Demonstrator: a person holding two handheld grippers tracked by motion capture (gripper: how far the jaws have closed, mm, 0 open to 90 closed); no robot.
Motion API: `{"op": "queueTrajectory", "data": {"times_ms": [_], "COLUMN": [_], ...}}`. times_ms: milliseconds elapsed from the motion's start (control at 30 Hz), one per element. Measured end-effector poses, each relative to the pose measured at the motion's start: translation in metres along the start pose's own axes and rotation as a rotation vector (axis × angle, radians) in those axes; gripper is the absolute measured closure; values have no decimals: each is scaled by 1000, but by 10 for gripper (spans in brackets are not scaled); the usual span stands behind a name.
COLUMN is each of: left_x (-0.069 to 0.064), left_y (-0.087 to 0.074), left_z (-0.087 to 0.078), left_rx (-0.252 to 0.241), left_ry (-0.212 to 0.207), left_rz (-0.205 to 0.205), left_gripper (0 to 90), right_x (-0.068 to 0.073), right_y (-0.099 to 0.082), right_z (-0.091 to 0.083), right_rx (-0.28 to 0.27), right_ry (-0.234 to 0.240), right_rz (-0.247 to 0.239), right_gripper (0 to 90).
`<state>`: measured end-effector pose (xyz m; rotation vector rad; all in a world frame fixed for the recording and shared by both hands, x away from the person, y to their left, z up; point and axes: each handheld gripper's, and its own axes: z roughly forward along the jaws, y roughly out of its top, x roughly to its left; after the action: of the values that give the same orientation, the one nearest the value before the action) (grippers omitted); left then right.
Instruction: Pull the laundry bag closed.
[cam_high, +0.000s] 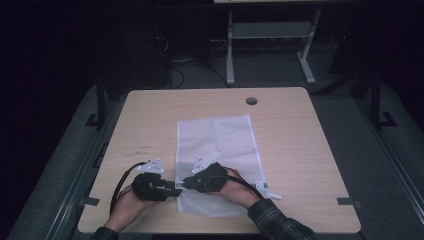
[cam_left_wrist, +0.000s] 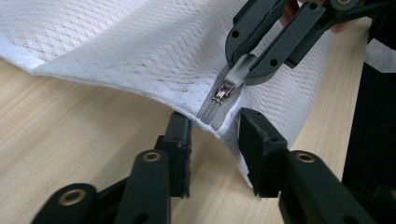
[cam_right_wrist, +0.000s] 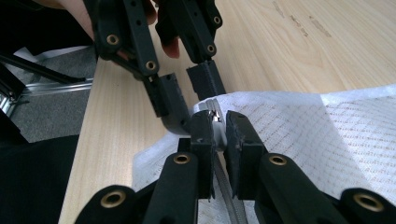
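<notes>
A white mesh laundry bag (cam_high: 217, 150) lies flat on a light wooden desk (cam_high: 300, 150), near the person's edge and a little left of the middle. 2 hands come in from the bottom of the high view, each holding a black gripper, and the 2 grippers meet at the bag's near left corner.

The right gripper (cam_high: 189, 182) has its fingers (cam_right_wrist: 201, 135) pressed together on the grey pull tab (cam_left_wrist: 239, 71) of the bag's zipper (cam_left_wrist: 215, 105). In the left gripper view the tab sticks out from between those fingers, with the small metal slider (cam_left_wrist: 223, 91) just below it, and the mesh is lifted off the desk in a ridge at that spot.

The left gripper (cam_high: 176, 190) faces it from the other side. Its fingers (cam_left_wrist: 180, 140) stand apart on either side of the zipper's end, where the grey tape meets the bag's corner. The fabric sits between them, and whether the pads touch it cannot be told.

The left hand (cam_high: 125, 205) rests at the desk's near edge. The right hand (cam_high: 240, 189) lies over the bag, with a plaid sleeve (cam_high: 275, 222) behind it. A round cable hole (cam_high: 251, 101) sits near the far edge of the desk.
</notes>
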<state>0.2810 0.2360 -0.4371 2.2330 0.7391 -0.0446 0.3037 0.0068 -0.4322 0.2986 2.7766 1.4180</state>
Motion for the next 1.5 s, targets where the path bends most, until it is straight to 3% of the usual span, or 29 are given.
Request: {"op": "queueTrajectory", "data": {"times_ms": [400,900,1500], "left_x": [3,-2,-1], "left_y": [2,6,5], "left_z": [-1,-4,-7], "left_rx": [19,28,20], "left_ry": [-13,3,6], "left_rz": [-31,-23,-33], "left_gripper": [853,871,871], "right_x": [0,0,-3], "right_y": [-1,-4,-11], "right_z": [1,-2,-9], "right_rx": [10,44,56], "right_ry": [1,-1,-9], "right_rz": [-7,-36,-26], "right_gripper": [816,817,817]}}
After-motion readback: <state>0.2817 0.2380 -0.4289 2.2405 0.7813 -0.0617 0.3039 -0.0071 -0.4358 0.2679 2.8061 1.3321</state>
